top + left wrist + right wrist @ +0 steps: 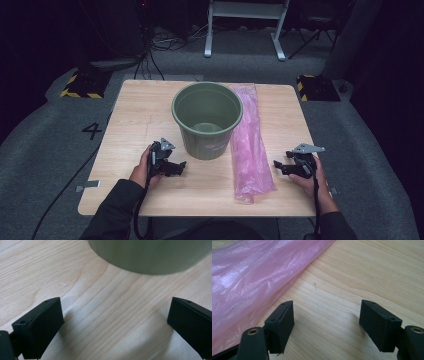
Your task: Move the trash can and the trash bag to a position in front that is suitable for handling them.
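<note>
A light wooden surface (145,115) is seen from the high view, set on a grey carpeted floor (45,145) on which a black "4" (92,130) is marked at the left. Near the middle of the surface, slightly toward its far side, a green bucket (207,120) is stood upright, its mouth open upward and its inside seen bare down to the bottom. Just to the right of the bucket, a long pink plastic bag (250,145) is laid flat, stretched from the far edge toward the near edge; its far part is pressed against the bucket's right side, and its near end is crumpled a little. At the left of the bucket, the left gripper (179,167) is held low over the surface by the person's left hand (141,170), with its jaws pointed toward the bucket's base; in the left gripper view the jaws are seen spread wide, with nothing but bare wood between them and the bucket's lower wall (150,255) just ahead. At the right of the bag, the right gripper (280,167) is held by the right hand (312,182), its jaws pointed toward the bag's near part; in the right gripper view the jaws are likewise seen released, with bare wood between them and the pink film (249,277) just beside the one at the left of that view.
</note>
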### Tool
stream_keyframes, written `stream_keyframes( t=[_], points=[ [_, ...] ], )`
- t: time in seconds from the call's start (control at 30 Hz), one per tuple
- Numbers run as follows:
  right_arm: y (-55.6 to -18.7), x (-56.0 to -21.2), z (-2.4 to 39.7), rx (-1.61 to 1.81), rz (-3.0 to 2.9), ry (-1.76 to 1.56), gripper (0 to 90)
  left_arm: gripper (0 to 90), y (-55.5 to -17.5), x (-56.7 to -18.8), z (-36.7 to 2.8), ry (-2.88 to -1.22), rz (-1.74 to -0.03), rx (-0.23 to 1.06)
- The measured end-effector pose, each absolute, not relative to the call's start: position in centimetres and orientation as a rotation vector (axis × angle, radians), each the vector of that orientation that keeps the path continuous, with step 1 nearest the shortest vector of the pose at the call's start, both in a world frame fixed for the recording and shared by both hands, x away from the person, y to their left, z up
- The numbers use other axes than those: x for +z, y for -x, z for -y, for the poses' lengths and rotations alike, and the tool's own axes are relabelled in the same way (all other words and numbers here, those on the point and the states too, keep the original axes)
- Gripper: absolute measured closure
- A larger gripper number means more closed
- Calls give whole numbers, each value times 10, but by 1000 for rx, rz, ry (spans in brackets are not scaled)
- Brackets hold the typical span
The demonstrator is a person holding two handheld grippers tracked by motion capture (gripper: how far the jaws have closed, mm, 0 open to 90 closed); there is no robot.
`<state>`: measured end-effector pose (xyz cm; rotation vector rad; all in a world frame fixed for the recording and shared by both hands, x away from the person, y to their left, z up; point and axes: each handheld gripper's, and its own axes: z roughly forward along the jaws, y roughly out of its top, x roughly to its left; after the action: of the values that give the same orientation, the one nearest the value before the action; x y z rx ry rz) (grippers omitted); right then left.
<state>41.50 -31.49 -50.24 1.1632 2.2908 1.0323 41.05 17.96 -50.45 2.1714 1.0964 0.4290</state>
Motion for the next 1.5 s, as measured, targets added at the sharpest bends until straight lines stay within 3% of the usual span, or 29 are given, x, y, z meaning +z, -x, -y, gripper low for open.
stream_keyframes(
  t=[0.3, 0.53, 0.7, 1.5],
  points=[
    [-415, -502, 316, 1044, -2307, -1152, 281, 2, -403, -505, -209, -2216, -983, 377],
    [-413, -494, 314, 1074, -2285, -1139, 265, 2, -395, -505, -218, -2204, -1009, 404],
    [-404, -478, 295, 1155, -2339, -986, 292, 2, -393, -505, -222, -2208, -1001, 399],
    [-399, -498, 230, 1102, -2539, -810, 282, 0, -394, -505, -217, -2188, -1053, 407]
  ],
)
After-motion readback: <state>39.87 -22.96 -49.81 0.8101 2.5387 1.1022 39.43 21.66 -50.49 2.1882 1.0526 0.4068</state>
